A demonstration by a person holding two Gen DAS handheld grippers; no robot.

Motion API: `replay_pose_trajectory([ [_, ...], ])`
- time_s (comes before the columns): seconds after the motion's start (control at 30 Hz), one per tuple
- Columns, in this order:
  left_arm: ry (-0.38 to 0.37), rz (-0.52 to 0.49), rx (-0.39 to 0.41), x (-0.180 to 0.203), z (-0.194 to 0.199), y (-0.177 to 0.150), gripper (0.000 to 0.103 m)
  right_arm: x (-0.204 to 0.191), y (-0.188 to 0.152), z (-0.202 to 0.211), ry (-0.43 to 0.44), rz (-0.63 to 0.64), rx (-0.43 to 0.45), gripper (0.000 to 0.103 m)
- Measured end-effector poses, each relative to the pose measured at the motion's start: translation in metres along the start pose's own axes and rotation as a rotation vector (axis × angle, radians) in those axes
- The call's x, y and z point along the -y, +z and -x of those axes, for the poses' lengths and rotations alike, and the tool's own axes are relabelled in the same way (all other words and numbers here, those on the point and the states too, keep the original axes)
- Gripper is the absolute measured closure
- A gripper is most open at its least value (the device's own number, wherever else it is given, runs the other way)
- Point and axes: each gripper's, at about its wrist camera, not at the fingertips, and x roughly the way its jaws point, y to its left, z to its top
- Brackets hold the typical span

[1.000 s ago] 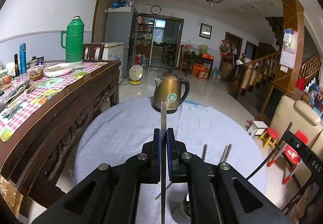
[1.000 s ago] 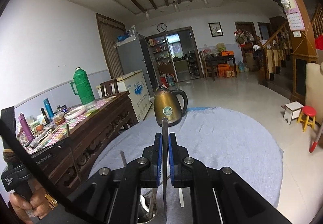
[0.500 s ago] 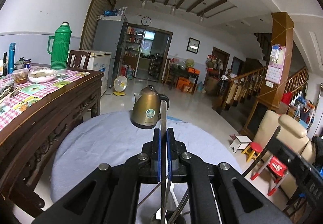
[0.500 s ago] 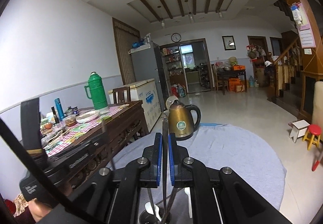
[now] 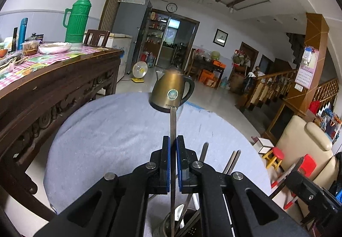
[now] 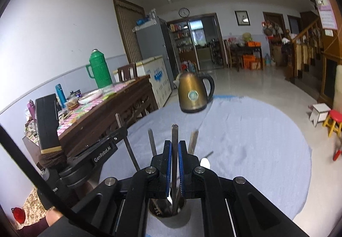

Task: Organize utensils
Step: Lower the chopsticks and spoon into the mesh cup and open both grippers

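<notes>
Both grippers were pinching flat metal utensils upright, left gripper (image 5: 173,164) and right gripper (image 6: 174,167), each w/ its tip already down in the holder (image 6: 171,214) just below the jaws, alongside several pieces standing in it; prob. only release left.

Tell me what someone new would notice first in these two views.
Each black two-finger tool pinches a thin upright metal utensil over a dark cylindrical utensil holder near the front table edge. Beyond them, a bronze electric kettle stands at the far edge of the round grey-blue tablecloth.
</notes>
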Motion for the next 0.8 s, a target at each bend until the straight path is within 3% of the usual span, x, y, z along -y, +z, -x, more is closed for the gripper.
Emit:
replay_pose_trajectory([
  [0.37, -0.005, -0.052, -0.057, -0.001, 0.005, -0.019, 0.098, 0.006, -0.019, -0.008, 0.028, -0.032, -0.086, 0.096],
  [0.8, 0.003, -0.092, -0.068, 0.003, 0.015, -0.027, 0.097, 0.001, -0.024, -0.011, 0.039, -0.047, -0.101, 0.096],
])
